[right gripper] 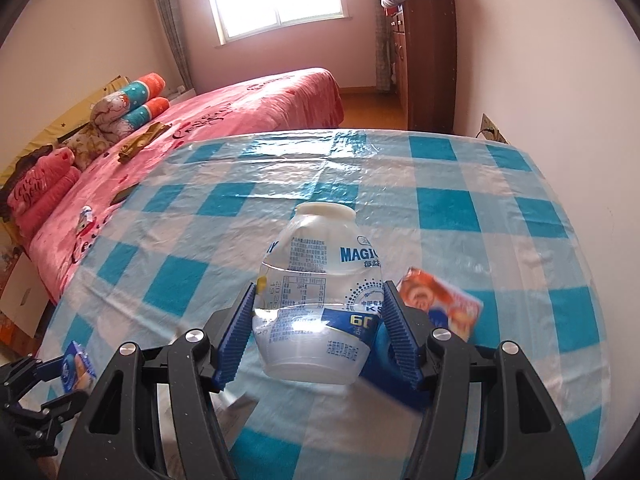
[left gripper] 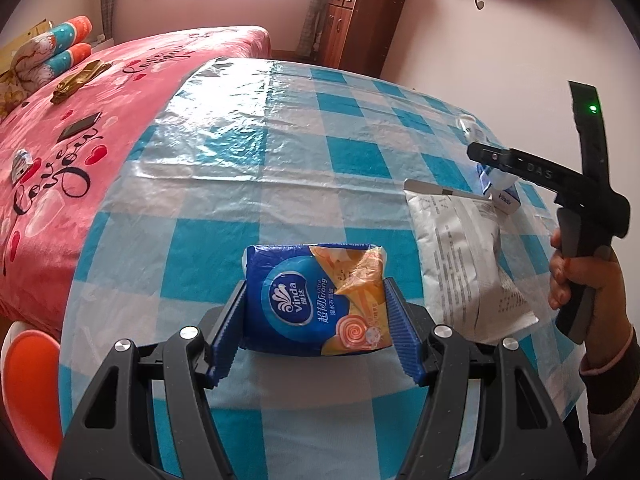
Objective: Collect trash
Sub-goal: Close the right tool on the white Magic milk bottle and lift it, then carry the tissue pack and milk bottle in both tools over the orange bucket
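My left gripper [left gripper: 314,304] is shut on a blue and orange Vinda tissue pack [left gripper: 316,296], held just above the blue checked tablecloth [left gripper: 280,160]. My right gripper [right gripper: 318,312] is shut on a clear plastic Magic bottle [right gripper: 320,300] with a white rim, held above the table. A white plastic pouch [left gripper: 464,256] lies right of the tissue pack. An orange snack wrapper [right gripper: 440,300] lies just right of the bottle. The right gripper also shows in the left wrist view [left gripper: 480,152] at the far right, and the tissue pack shows in the right wrist view [right gripper: 76,368].
A pink bed [left gripper: 60,152] runs along the table's left side, with pillows, a dark phone [left gripper: 80,126] and small items on it. A brown cabinet [right gripper: 428,60] stands by the far wall. An orange stool [left gripper: 28,392] sits at the lower left.
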Demonstrator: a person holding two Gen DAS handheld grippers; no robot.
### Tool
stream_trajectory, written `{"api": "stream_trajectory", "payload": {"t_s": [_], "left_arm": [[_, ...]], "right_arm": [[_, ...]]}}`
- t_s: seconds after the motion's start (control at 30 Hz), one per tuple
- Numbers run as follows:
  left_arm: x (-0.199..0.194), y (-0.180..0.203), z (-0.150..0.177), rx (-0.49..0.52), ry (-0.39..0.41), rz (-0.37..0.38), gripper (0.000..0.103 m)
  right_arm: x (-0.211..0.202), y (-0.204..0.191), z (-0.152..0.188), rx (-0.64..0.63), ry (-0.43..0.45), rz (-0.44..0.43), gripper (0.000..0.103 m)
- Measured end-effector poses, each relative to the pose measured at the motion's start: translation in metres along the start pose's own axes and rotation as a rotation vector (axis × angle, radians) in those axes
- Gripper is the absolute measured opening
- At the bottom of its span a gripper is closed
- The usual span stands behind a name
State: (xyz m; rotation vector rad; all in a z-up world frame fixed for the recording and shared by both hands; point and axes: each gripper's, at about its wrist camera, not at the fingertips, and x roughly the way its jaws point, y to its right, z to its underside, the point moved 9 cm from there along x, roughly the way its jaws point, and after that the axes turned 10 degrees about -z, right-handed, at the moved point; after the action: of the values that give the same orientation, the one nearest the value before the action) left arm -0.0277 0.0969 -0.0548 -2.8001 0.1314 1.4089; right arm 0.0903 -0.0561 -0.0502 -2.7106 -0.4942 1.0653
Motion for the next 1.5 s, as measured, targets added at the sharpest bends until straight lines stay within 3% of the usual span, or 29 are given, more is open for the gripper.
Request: {"api": "stream_trajectory", "payload": {"t_s": [0.93,1.5], "left_arm": [[-0.05,-0.044,0.036,-0.038,0.066,-0.068,0.066],[-0.078,-0.112,0.065,-0.118,0.08,-0.178,0.066]], "right_arm": [[-0.059,-0.102,0.058,-0.114,-0.012,-0.083,0.063],[-0.054,-0.195,0.092,-0.265,-0.087,-0.185,0.063]]}}
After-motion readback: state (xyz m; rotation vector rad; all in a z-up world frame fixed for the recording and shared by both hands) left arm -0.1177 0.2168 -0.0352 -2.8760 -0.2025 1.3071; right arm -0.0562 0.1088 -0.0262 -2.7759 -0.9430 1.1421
